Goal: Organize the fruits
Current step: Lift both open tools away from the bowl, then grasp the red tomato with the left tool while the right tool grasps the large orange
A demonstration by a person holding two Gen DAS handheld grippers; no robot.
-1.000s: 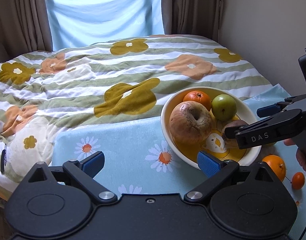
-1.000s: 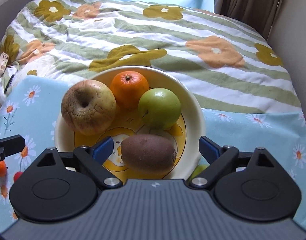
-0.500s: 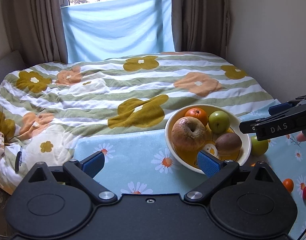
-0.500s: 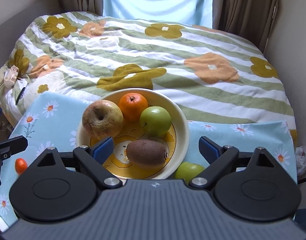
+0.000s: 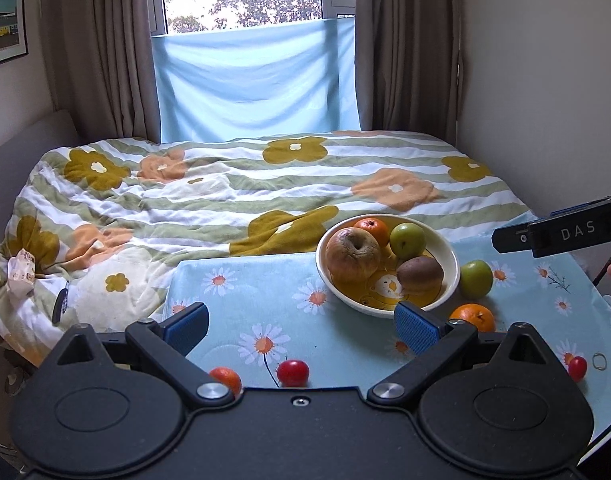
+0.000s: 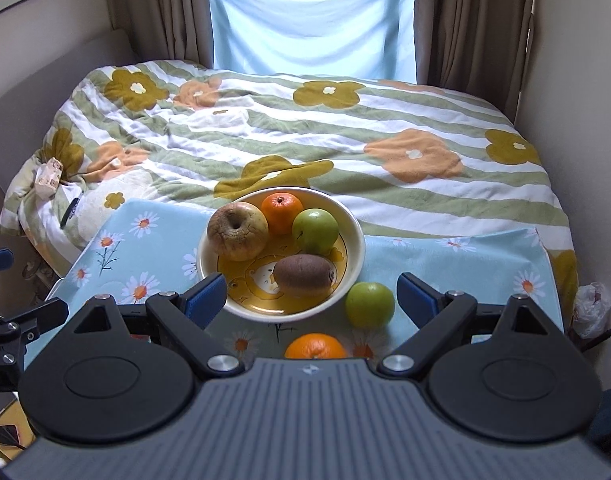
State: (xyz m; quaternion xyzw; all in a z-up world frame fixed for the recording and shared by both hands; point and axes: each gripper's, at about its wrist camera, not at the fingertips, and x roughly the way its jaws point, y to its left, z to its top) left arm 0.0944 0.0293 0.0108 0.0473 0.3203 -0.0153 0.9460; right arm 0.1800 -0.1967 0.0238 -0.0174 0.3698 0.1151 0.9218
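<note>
A cream bowl (image 5: 452, 266) (image 6: 357, 240) on the blue daisy cloth holds a wrinkled apple (image 6: 237, 232), an orange (image 6: 282, 208), a green apple (image 6: 315, 230) and a kiwi (image 6: 304, 275). Outside it lie a green apple (image 6: 369, 304) (image 5: 476, 278), an orange (image 6: 315, 347) (image 5: 472, 317), a small tangerine (image 5: 226, 378) and two cherry tomatoes (image 5: 292, 373) (image 5: 577, 368). My left gripper (image 5: 301, 326) is open and empty, held back above the cloth's near edge. My right gripper (image 6: 311, 294) is open and empty, just short of the bowl.
The cloth-covered table (image 6: 445, 256) stands against a bed with a flowered quilt (image 6: 305, 132). A wall runs along the right. Curtains and a window with a blue sheet (image 5: 249, 80) are at the back. A small ring (image 5: 598, 361) lies on the cloth at the right.
Both grippers have drawn back and up from the bowl, so more of the table and the loose fruit shows. The kiwi stays in the bowl. Both jaws remain open.
</note>
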